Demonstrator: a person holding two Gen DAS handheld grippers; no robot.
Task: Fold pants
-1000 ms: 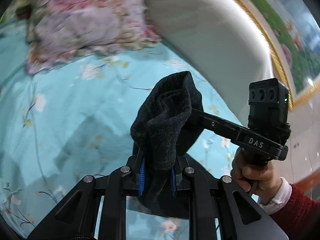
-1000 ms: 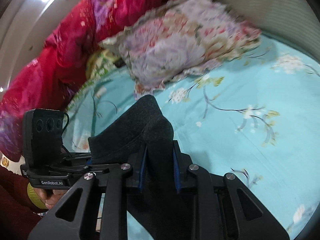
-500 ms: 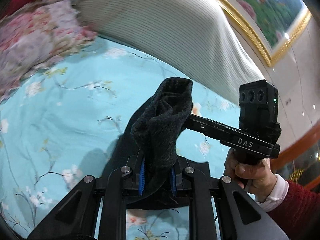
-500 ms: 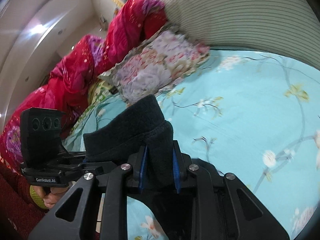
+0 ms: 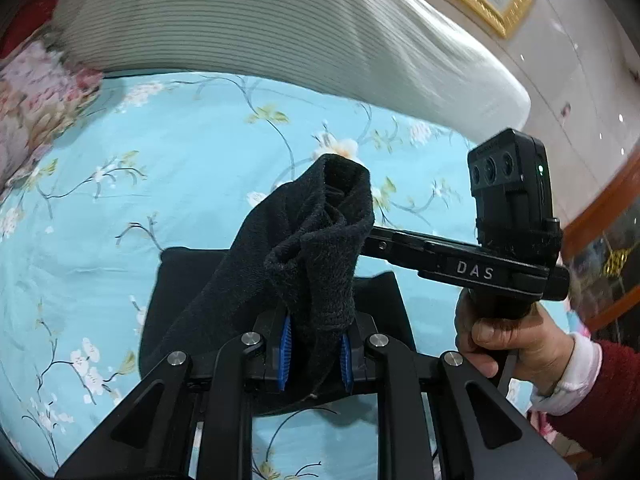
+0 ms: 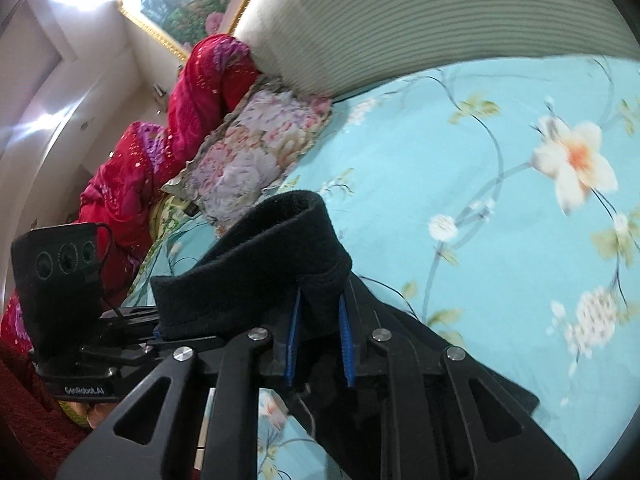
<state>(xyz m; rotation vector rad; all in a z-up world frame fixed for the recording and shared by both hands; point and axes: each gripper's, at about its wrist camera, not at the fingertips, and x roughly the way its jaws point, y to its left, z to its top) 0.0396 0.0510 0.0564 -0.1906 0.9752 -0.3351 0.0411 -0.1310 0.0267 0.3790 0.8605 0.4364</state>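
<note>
A: Over the bed (image 5: 168, 152), near its head edge, both grippers hold the black pants (image 5: 316, 248) up. In the last second the view has swung from the flowered pillow (image 6: 256, 152) toward the striped headboard (image 5: 256, 28), and more dark cloth now lies flat on the sheet under the raised part.

B: So the fold is being carried over?

A: I think so. The left gripper (image 5: 314, 354) is clamped on a bunched edge; the right gripper (image 6: 318, 342) is squeezing tighter, cloth between its pads.

B: What is unclear?

A: Waistband or leg ends, I cannot tell. The lower cloth is cut off by the gripper frames.
</note>
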